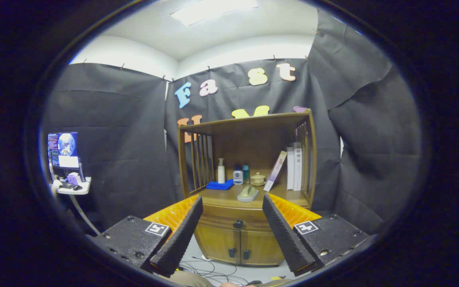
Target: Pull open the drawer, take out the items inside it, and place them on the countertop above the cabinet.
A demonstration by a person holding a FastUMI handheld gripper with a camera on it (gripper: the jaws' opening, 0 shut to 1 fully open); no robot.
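Black cloth backs the wooden cabinet (245, 175), its dark-knobbed drawer (237, 224) shut, tongs (232, 207) spread empty, lined up on it

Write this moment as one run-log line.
claw: open, empty, away from cabinet | drawer: shut, knob between fingers | countertop: cloth, bottles, jar, books, grey item | stage: start or drawer reshut

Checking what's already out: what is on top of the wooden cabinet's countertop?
On the countertop: a blue folded cloth, white pump bottle, two small bottles, lidded ceramic jar, pale oblong object, books. The shut drawer hides its contents. Open gripper holds nothing.
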